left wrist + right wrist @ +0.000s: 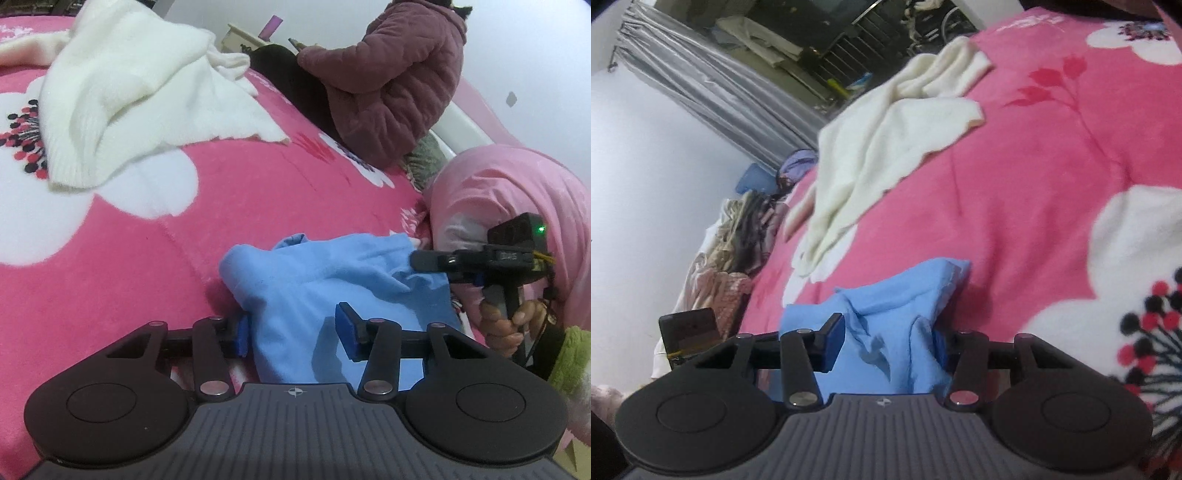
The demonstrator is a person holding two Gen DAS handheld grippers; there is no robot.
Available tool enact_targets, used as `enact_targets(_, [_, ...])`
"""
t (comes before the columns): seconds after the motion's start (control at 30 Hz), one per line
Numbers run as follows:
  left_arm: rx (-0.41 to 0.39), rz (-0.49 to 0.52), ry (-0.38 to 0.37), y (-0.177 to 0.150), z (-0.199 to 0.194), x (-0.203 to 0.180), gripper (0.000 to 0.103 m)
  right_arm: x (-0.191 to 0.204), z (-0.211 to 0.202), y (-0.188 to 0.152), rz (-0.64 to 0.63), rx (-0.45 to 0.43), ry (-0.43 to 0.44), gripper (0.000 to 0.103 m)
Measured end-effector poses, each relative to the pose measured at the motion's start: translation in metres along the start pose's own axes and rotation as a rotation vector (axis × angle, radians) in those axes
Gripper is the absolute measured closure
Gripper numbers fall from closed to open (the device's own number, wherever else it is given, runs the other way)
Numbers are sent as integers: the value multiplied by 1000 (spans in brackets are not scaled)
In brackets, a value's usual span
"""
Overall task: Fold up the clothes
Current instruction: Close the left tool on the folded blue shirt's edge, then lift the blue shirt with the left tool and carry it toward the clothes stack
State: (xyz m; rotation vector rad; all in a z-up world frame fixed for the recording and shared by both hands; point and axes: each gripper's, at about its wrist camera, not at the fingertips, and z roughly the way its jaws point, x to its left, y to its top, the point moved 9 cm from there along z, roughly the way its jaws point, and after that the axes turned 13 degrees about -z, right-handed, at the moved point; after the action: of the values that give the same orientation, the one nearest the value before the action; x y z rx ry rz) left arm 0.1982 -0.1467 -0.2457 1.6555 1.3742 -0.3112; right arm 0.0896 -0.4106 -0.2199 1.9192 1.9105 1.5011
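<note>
**Blue garment bunched between both grippers on pink bedspread**

The blue garment (332,280) lies crumpled on the near part of a pink flowered blanket (258,177), gathered into loose folds rather than spread flat. In the left wrist view it occupies the space directly ahead of the left gripper (295,332); in the right wrist view the same cloth (886,314) fills the space ahead of the right gripper (890,343).

Left gripper: its blue pads stand partly apart with the cloth bunched between them. The left pad sits at the cloth's edge; the right pad lies on top of the fabric. Whether the pads actually press on the cloth cannot be told.

Right gripper: its jaws also stand partly apart, with folds of the garment between them. The right pad is buried against the fabric; the left pad is clear to see beside the cloth. A firm clamp cannot be confirmed. In the left wrist view this gripper (428,260) reaches the garment's far right corner, held by a hand (506,325).

A white knitted sweater (129,96) lies rumpled further up the blanket, well apart from the blue garment. A person in a maroon padded jacket (391,81) sits on the far edge of the bed. A grey curtain (694,85) hangs beyond the bed.
</note>
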Motion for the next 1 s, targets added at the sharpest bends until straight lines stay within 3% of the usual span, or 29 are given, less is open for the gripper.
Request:
enact_targets(0.13, [-22,-14,20,2,3,0,63,-7,19,1,6,39,-34,50])
enact_targets(0.23, [-46,-26,48,4,3,2,76,-3,21,2,-1,37,-39,48])
enact_targets(0.3, [-57,-24,62,5,3,3,84,4,20,0,-40,51,-48,63])
enact_targets(0.4, [-62,-18,73,5,2,2,85,15,15,-3,-84,74,-55,70])
enact_targets(0.47, [-61,-20,75,5,2,2,85,18,13,-1,-77,78,-54,64])
enact_targets(0.57, [-56,-33,73,5,2,3,85,17,16,2,-8,90,-17,42])
enact_targets(0.7, [-60,-42,76,4,3,3,85,19,24,2,-16,112,-22,41])
enact_targets(1.0, [-59,-64,66,4,4,5,85,40,27,-5,-189,188,-51,32])
